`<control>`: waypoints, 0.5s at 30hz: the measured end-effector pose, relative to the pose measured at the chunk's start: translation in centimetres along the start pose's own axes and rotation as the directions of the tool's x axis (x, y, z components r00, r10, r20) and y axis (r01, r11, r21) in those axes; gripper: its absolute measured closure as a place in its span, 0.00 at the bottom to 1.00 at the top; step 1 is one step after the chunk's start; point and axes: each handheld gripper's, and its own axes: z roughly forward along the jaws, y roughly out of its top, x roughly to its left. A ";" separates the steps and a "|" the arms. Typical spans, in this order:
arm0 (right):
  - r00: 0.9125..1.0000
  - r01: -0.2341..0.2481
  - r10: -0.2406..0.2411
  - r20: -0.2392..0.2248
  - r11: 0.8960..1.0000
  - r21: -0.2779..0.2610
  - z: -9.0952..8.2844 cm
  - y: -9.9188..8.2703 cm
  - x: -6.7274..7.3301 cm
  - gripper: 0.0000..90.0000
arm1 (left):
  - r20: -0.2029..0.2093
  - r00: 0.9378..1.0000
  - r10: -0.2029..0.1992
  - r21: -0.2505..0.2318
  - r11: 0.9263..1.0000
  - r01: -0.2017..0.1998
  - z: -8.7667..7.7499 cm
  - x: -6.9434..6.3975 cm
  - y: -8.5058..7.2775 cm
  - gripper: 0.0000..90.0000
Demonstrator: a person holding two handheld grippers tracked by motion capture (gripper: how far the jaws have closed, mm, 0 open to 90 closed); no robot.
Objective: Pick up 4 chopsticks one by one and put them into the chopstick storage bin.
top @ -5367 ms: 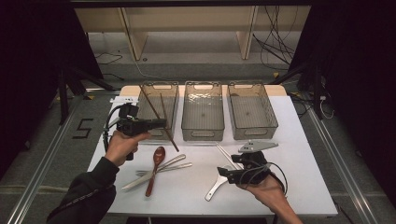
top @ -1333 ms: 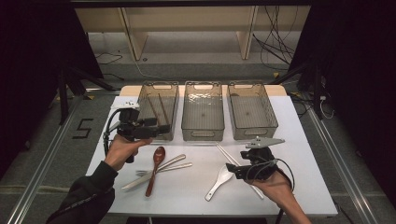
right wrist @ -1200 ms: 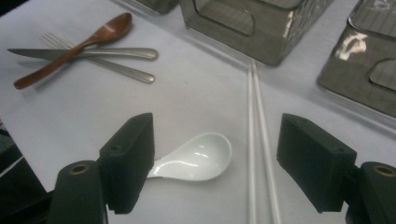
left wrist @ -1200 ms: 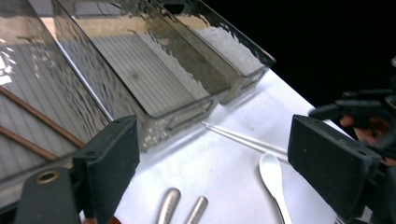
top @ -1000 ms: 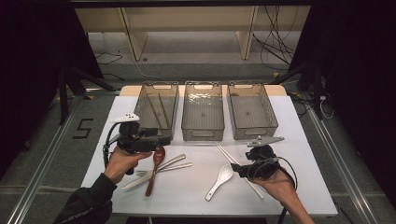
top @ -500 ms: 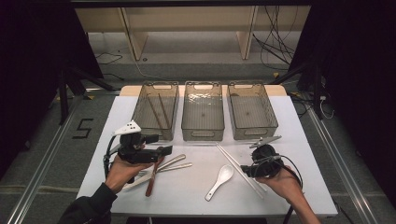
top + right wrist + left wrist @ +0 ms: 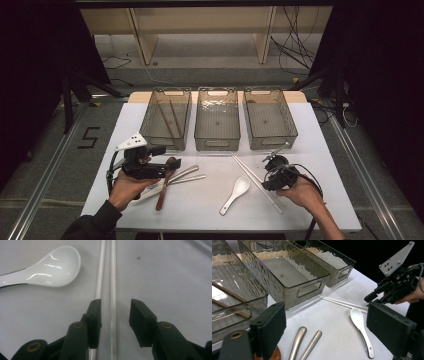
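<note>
Right gripper view showed the right gripper [image 7: 113,310], jaws apart, straddling one white chopstick [image 7: 113,277]; the left gripper [image 7: 324,325] gaped open over the spoons [image 7: 297,342].

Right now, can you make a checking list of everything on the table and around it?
Surface: white table, no spills seen.
Job's things: three clear bins in a row; the left bin holds brown chopsticks, the other two look empty. In front lie white chopsticks, a white spoon, a brown spoon and metal handles.
Clutter: nothing seen.
Grippers: left gripper open above the brown spoon and metal handles; right gripper open, one white chopstick between its jaws, the other under its left jaw.
Cables: one trails from each gripper; loose cables on the floor behind.
Surroundings: wooden shelf behind, a "5" marked on the floor.
</note>
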 end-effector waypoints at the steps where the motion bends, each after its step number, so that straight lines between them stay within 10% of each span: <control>1: 1.000 0.003 -0.003 0.004 1.000 0.008 0.1 0.0 0.0 0.72 | -0.002 1.000 0.001 -0.004 1.000 -0.001 -0.1 0.0 0.0 0.17; 15: 1.000 0.027 -0.028 0.008 0.993 0.115 1.2 0.6 0.0 0.84 | -0.016 1.000 0.011 0.009 1.000 -0.011 -0.4 0.2 -0.6 0.17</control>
